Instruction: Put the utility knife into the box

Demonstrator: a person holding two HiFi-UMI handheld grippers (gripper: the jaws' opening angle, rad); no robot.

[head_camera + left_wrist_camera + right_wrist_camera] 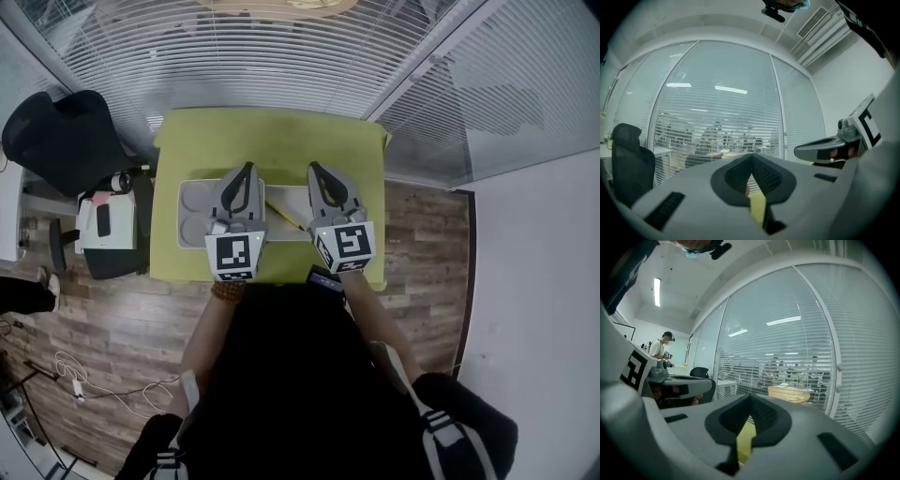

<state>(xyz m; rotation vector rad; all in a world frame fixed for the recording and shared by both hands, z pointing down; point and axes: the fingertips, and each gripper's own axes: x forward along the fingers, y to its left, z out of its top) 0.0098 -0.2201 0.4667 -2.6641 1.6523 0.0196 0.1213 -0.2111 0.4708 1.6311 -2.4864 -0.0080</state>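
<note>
left tongs (247, 171): closed, empty | right tongs (314, 171): closed, empty | slim yellow utility knife (284, 217): between them, untouched

Slim yellow utility knife (286, 217) with a dark edge, flat on its side and slanted, far end toward the left, near end toward the right. Seen over the pale right-hand part of the box (191, 212); inside it or merely on top, impossible to tell. Shallow, pale grey box, open on top, rounded hollows visible in its left part, long side across the green table (272, 141), near the table's middle.
</note>
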